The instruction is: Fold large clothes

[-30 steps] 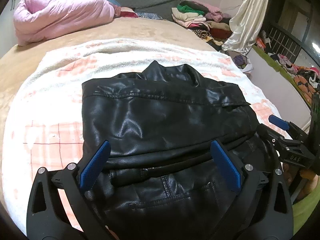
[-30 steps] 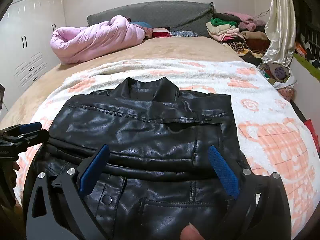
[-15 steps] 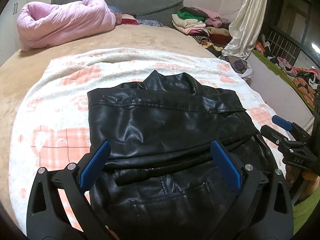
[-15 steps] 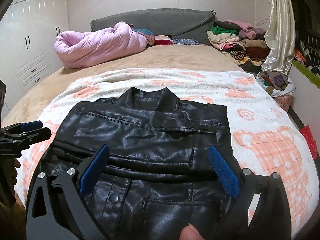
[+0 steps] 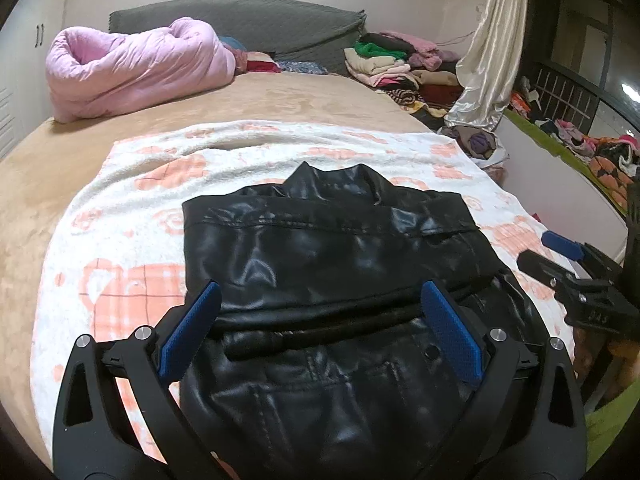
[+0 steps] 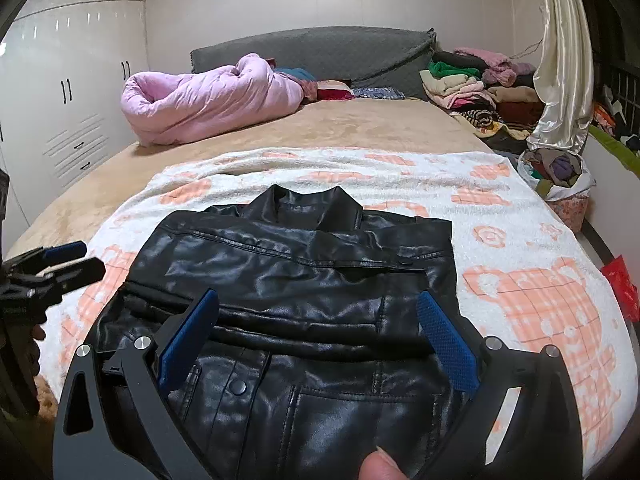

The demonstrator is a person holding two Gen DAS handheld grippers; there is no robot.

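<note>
On the white-and-peach blanket [image 5: 120, 288] lies one black leather jacket [image 5: 332, 264], folded, collar pointing away. Two grippers hover above its near edge, left gripper [image 5: 320, 322] and right gripper [image 6: 318, 320], each spread wide and holding nothing.

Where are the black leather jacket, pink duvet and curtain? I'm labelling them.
black leather jacket [image 5: 320, 264]: left wrist view, folded back panel.
pink duvet [image 6: 208, 100]: right wrist view, bundle's middle.
curtain [image 6: 560, 92]: right wrist view, lower drape.
</note>
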